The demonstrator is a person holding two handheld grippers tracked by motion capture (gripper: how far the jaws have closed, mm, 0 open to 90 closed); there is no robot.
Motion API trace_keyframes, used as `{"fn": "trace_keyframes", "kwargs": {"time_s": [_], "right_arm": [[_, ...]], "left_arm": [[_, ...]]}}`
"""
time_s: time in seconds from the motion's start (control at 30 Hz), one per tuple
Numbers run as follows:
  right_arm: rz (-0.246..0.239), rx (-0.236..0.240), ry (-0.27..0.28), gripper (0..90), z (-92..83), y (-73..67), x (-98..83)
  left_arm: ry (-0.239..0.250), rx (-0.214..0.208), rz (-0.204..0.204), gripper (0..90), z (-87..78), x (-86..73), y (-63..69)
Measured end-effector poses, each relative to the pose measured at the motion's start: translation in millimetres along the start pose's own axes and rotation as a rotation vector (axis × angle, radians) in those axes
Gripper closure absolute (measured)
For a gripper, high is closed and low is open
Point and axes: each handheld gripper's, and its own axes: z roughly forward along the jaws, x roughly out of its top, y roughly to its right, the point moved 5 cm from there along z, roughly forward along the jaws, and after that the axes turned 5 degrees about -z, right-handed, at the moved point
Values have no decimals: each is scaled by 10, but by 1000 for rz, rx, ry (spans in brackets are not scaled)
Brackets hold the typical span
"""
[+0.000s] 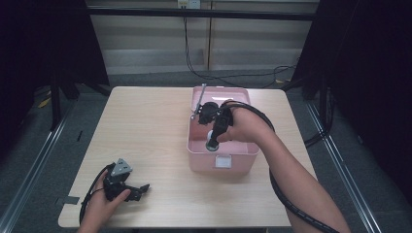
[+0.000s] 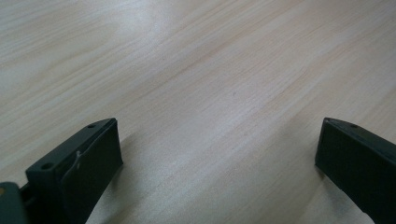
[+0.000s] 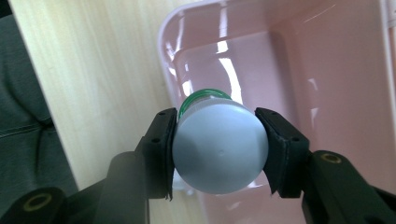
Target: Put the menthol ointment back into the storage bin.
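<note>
The wooden table [image 1: 145, 131] spans the middle of the high view, with grey floor around it. On it, toward one o'clock from the centre, sits a pink bin [image 1: 221, 162] with its lid [image 1: 221, 90] standing open at the twelve o'clock edge and a white label on its near wall.

The right gripper [image 1: 212, 143] hangs over the bin, and from above its load is just a small pale round shape at the jaw tips. The right gripper view makes it plain: the two black jaws pinch a bottle [image 3: 219, 147] by its sides, its pale grey base facing the camera and a green band showing at its far end. Behind it lie the bin's glossy pink floor and a rounded corner [image 3: 170, 28], with table wood at nine o'clock. The bottle is held above the inside of the bin, not resting on it.

The left gripper [image 1: 138, 190] lies on the table at seven o'clock, well apart from the bin, a hand on it. The left gripper view shows its jaws spread wide over bare wood grain [image 2: 210, 93], nothing between them.
</note>
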Motion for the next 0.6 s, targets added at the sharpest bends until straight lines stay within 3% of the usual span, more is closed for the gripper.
{"fn": "trace_keyframes", "kwargs": {"time_s": [0.6], "right_arm": [[-25, -41, -13, 511, 191, 144, 248]], "left_arm": [[-1, 5, 0, 0, -1, 1, 0]]}}
